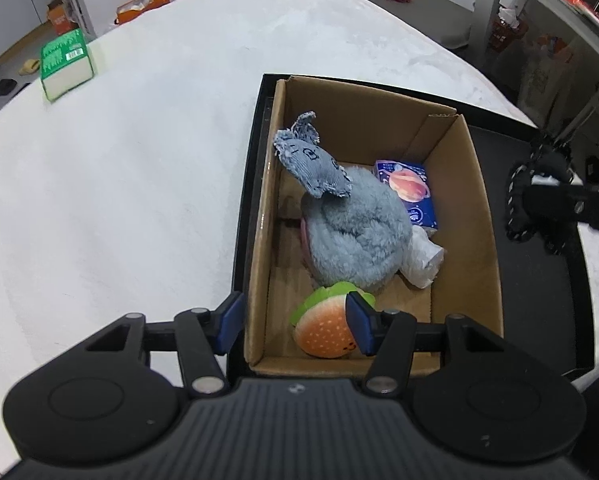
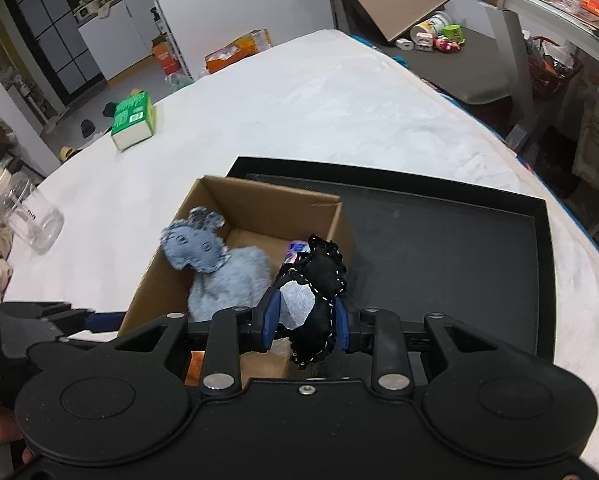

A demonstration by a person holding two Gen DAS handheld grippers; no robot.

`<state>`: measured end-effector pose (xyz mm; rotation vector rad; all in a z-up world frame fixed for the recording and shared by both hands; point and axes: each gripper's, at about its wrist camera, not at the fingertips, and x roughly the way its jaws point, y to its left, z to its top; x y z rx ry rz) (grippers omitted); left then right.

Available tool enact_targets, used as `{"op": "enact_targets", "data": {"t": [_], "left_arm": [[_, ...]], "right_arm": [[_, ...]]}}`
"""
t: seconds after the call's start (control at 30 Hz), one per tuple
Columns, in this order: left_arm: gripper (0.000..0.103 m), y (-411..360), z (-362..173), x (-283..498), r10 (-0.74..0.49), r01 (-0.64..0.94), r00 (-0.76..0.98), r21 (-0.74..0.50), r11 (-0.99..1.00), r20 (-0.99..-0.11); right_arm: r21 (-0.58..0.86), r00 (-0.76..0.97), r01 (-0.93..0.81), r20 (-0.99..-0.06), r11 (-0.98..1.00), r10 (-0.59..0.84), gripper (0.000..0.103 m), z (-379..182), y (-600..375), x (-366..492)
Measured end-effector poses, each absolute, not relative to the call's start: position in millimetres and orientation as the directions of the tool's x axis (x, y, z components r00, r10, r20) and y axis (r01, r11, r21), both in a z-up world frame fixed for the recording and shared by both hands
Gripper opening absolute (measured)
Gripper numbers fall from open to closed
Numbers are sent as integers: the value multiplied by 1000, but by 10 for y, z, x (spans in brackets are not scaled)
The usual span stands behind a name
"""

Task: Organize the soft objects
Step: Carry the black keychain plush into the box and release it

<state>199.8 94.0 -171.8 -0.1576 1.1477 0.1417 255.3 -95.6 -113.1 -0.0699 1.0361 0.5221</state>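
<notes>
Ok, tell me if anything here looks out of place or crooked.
The green packet lies alone far off on the white bed cover, away from the cardboard box holding the other soft things. In the box, the grey plush toy lies slumped against the blue packet. Nothing looks spilled or damaged.

Left tongs [image 1: 295, 326]: matte black ribbed housing, twin round discs, silver screws, blue pads. Right tongs [image 2: 305, 322]: identical build.
</notes>
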Motion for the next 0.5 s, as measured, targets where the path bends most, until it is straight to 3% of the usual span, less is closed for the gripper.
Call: {"op": "enact_targets", "data": {"t": [0.3, 0.5], "left_arm": [[47, 1032, -1756, 1969, -11, -187, 403, -94, 978, -915], [26, 1090, -1815, 1973, -13, -194, 375, -93, 977, -927]], "right_arm": [[183, 374, -457, -848, 870, 375, 29, -1175, -741, 2371], [193, 351, -466, -856, 863, 381, 29, -1223, -614, 2275]]}}
